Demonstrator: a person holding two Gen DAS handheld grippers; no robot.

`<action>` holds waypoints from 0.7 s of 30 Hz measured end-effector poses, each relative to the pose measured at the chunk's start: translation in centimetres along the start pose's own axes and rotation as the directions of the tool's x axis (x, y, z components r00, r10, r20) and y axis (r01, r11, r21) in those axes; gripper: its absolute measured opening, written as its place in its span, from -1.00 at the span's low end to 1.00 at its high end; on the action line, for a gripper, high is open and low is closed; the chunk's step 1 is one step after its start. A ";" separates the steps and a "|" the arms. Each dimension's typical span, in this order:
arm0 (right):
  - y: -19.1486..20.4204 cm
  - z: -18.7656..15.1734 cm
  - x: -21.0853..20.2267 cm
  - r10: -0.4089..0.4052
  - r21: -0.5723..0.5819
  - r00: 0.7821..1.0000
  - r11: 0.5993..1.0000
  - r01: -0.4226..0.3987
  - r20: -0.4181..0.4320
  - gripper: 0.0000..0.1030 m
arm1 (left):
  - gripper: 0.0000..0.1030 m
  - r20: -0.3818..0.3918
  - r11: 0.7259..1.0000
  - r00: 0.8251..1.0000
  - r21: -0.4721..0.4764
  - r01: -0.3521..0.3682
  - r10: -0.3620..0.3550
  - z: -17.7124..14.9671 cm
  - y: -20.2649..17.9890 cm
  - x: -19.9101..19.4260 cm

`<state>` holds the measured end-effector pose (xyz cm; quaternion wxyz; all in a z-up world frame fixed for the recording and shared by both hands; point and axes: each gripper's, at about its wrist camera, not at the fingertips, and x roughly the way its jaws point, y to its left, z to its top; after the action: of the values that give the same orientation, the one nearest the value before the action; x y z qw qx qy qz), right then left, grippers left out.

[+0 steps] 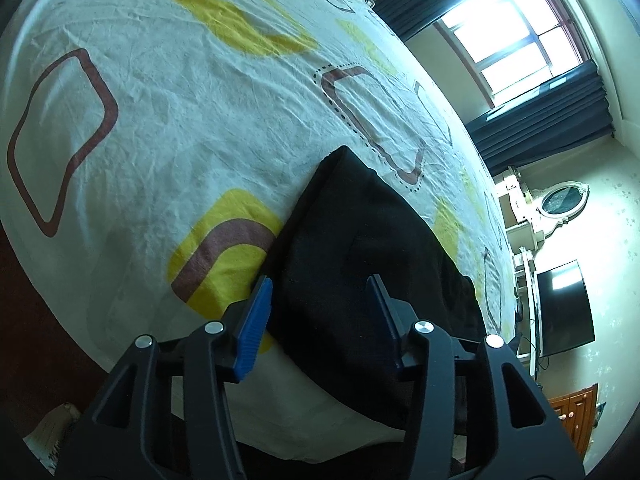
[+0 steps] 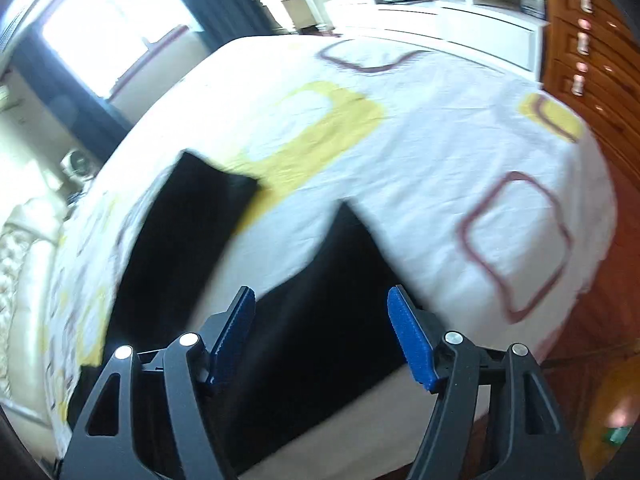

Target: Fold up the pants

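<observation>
Black pants lie on a white bed sheet with yellow and brown square patterns. In the left wrist view my left gripper hovers over the near end of the dark cloth, its blue pads apart and nothing pressed between them. The right wrist view is blurred; the pants show there as two dark parts spread in a V on the sheet. My right gripper stands open above the nearer dark part, its fingers holding nothing.
A window with dark curtains is past the bed's far side. A white dresser with an oval mirror and a black screen stand at the right. Wooden drawers and white shelving lie beyond the bed.
</observation>
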<state>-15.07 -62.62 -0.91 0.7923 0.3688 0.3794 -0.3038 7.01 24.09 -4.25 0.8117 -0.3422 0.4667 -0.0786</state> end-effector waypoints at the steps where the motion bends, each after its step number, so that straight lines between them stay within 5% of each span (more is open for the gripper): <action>1: -2.3 0.2 0.2 -0.019 0.073 1.000 0.997 0.020 -0.008 0.32 | 0.02 0.003 1.000 1.000 0.002 -0.011 0.011 -0.1 -0.3 0.1; 4: -7.7 -1.5 0.8 0.129 0.256 0.992 0.959 -0.124 -0.005 0.25 | 0.09 0.020 0.999 0.999 0.017 -0.042 0.042 -0.4 -1.5 0.1; 6: -8.0 -2.6 1.5 0.169 0.276 0.985 0.949 -0.156 -0.025 -0.04 | 0.09 0.050 0.997 0.996 0.043 -0.071 0.069 -0.3 -2.4 -0.2; 8: -7.6 -3.7 2.2 0.191 0.252 0.981 0.952 -0.174 -0.041 -0.07 | 0.09 0.092 0.992 0.991 0.075 -0.104 0.097 -0.1 -3.4 -0.7; 10: -7.2 -4.0 2.2 0.181 0.211 0.983 0.963 -0.171 -0.028 -0.11 | 0.09 0.126 0.987 0.986 0.097 -0.125 0.112 0.0 -4.2 -1.2; 12: -7.1 -3.9 2.1 0.169 0.176 0.985 0.971 -0.163 -0.018 -0.63 | 0.11 0.143 0.986 0.982 0.101 -0.135 0.120 0.1 -4.8 -1.5; 18: -8.6 -2.0 1.0 0.163 0.157 0.985 0.973 -0.169 0.049 -0.78 | 0.13 0.133 0.989 0.985 0.091 -0.119 0.106 -0.6 -5.7 -1.4; 21: -11.6 -2.6 1.7 0.147 0.194 0.989 0.970 -0.147 0.013 -0.78 | 0.24 0.112 0.990 0.990 0.104 -0.092 0.080 -1.0 -6.1 -0.9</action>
<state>-24.01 -67.17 -7.53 0.7724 0.4718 0.3201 -0.2798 6.94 19.42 -0.13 0.8557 -0.2809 0.4316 -0.0501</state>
